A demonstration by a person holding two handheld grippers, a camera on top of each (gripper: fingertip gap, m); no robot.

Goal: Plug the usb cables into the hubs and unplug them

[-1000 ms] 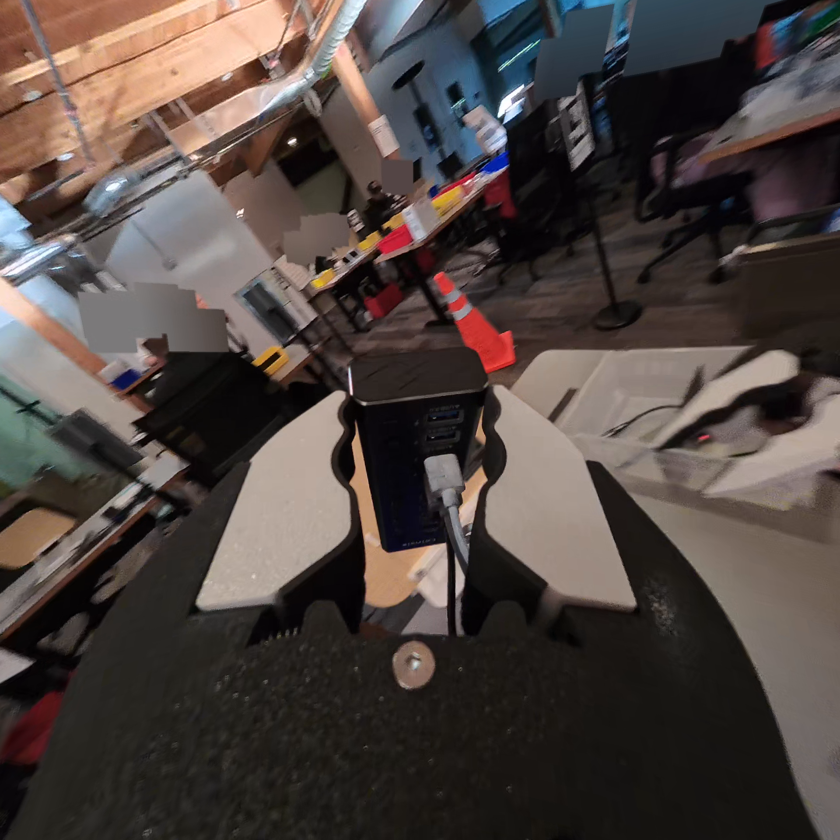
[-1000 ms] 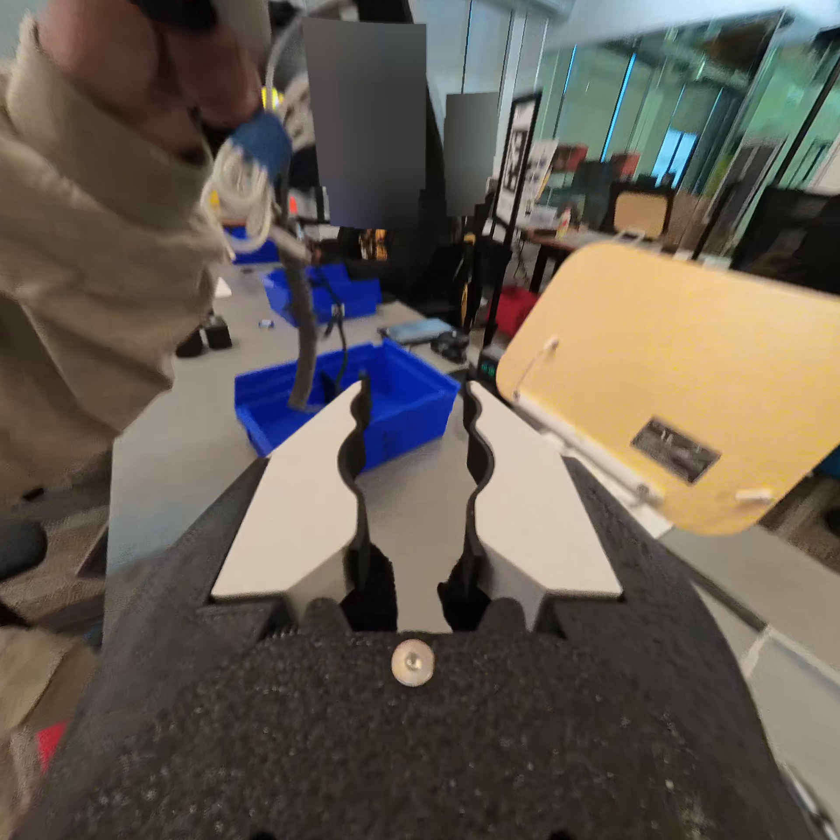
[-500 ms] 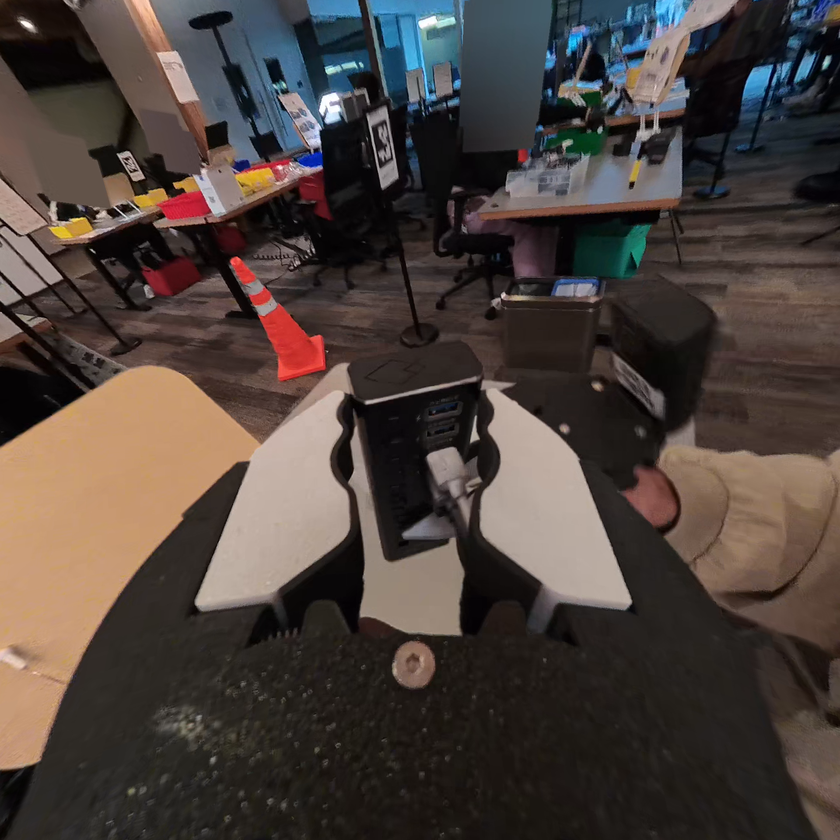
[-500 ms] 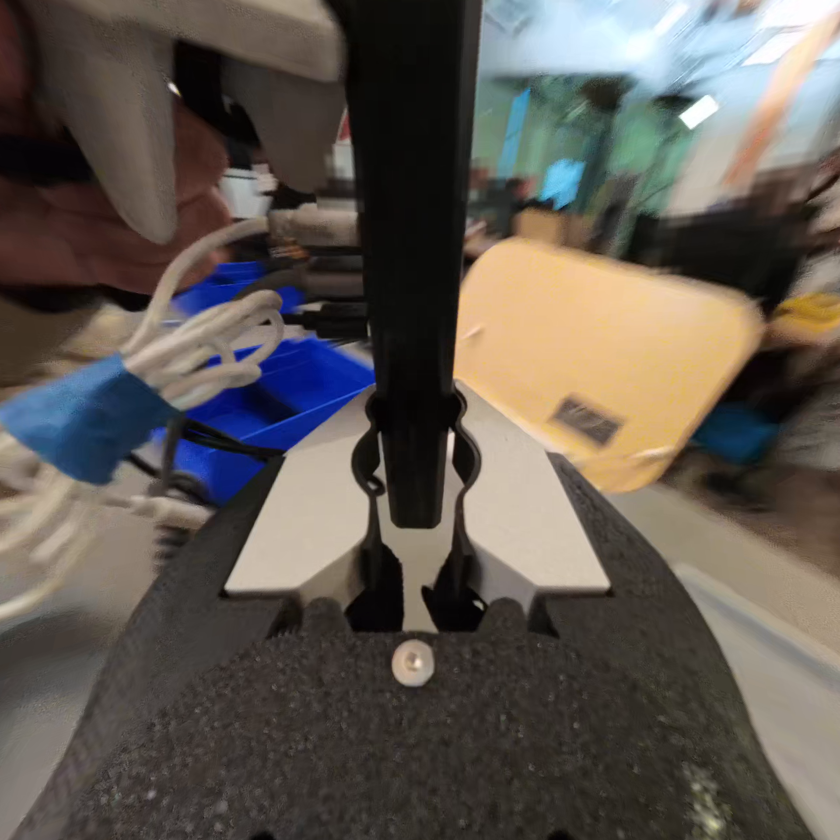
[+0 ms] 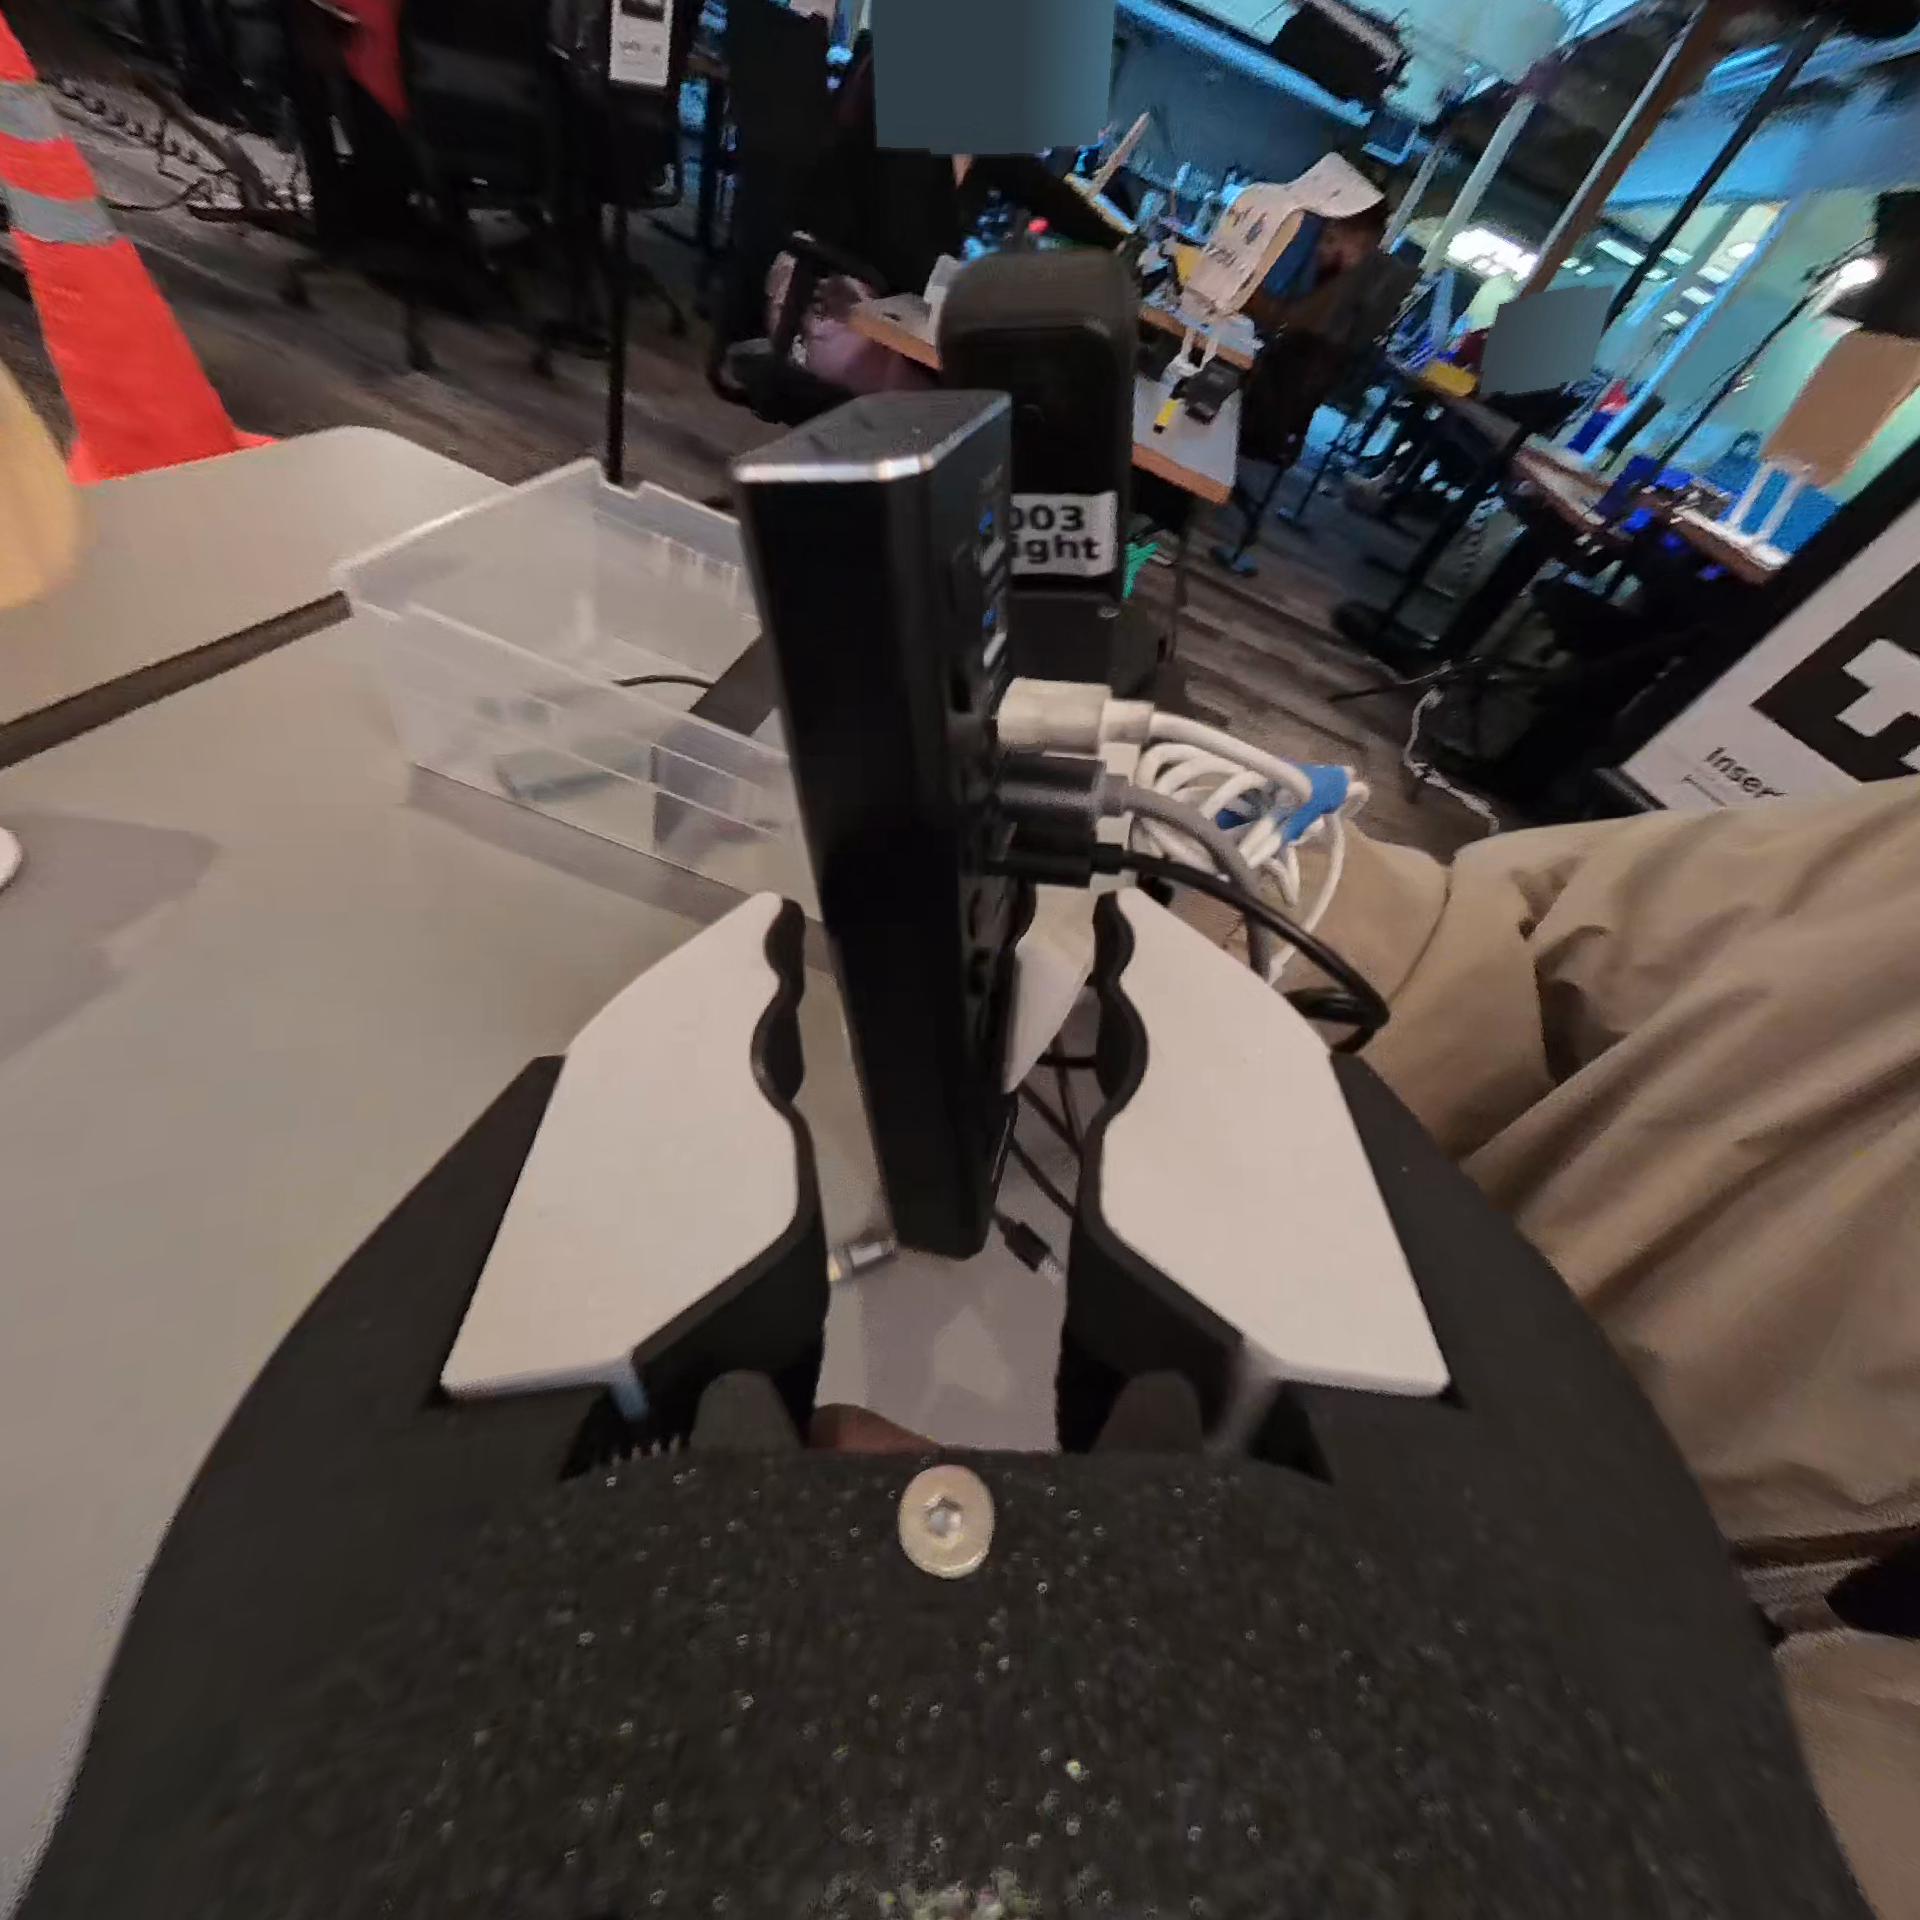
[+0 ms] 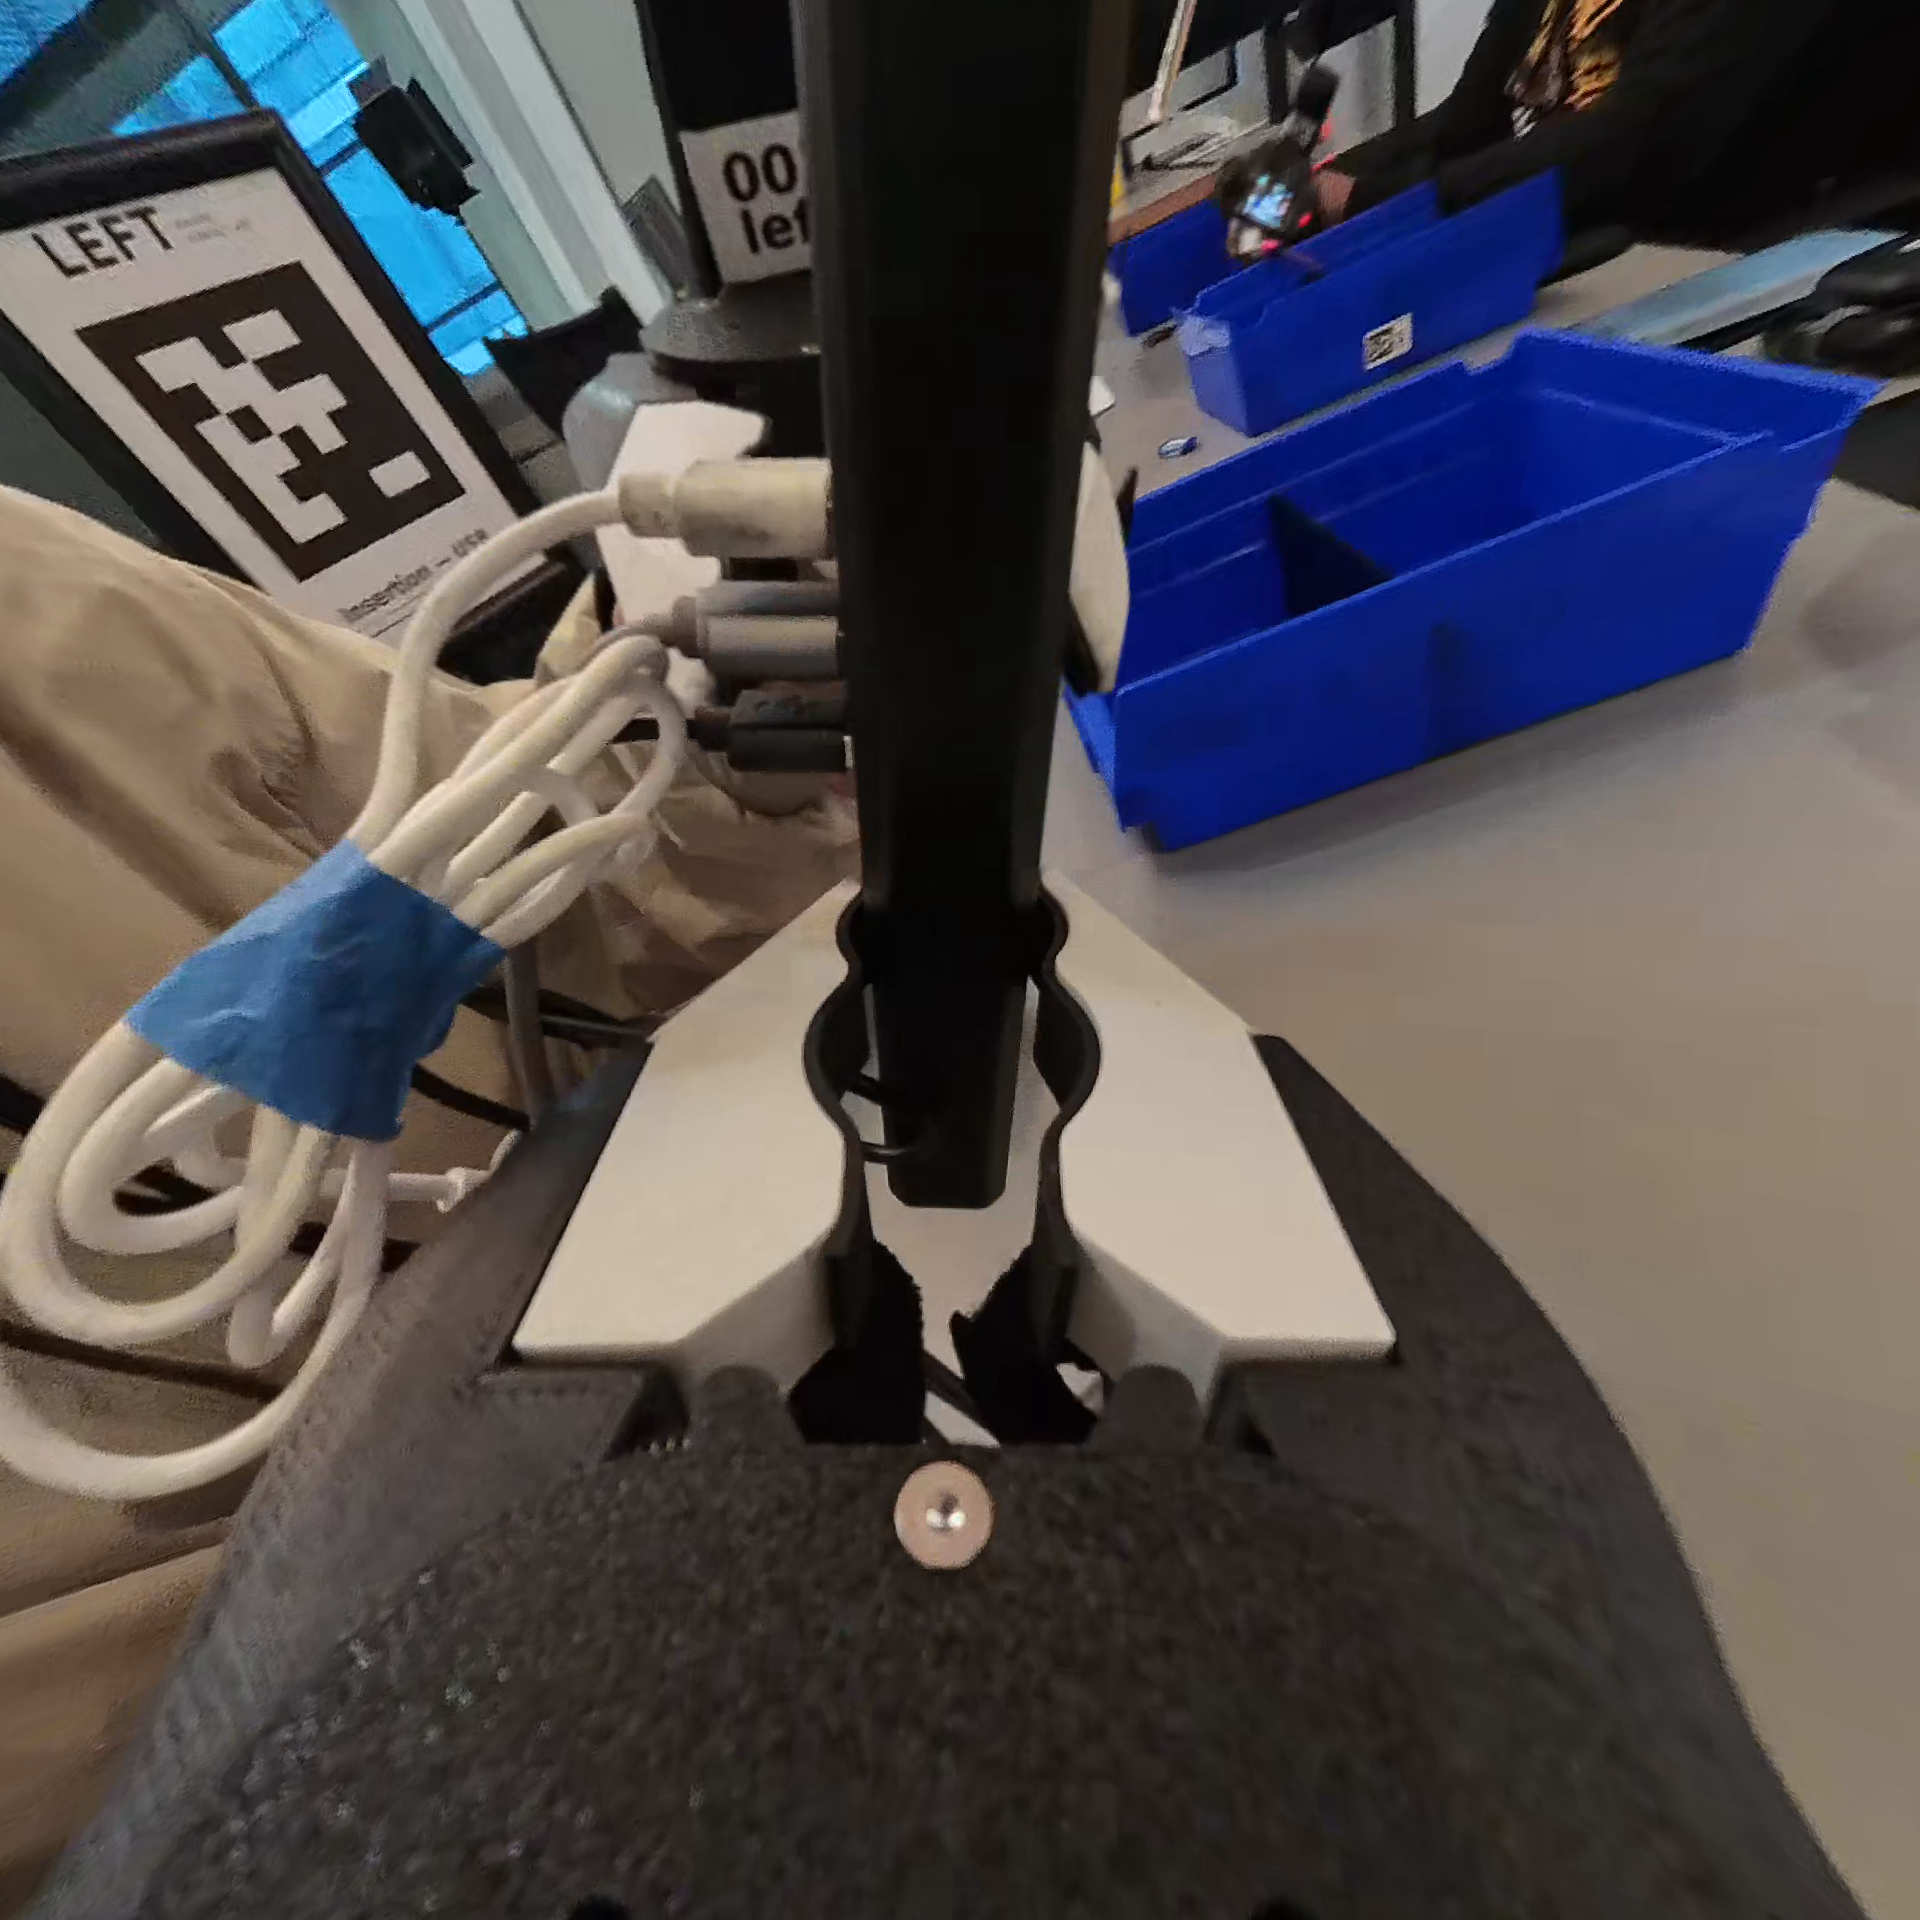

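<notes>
Since a second ago, right tongs (image 6: 945, 1023) have clamped the black hub (image 6: 940, 520); left tongs (image 5: 945, 997) gape around it; marker placard (image 6: 260, 405), blue bin (image 6: 1455, 582), grey counter (image 6: 1507, 1039)

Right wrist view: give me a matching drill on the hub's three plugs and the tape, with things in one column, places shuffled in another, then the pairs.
Things:
1. white plug
2. grey plug
3. black plug
4. blue tape

Places:
A. middle of the three plugged into the hub
B. wrapped around the coiled white cable
C. lowest of the three in this view
D. highest of the three in this view

Pairs: 1-D, 2-A, 3-C, 4-B
</notes>
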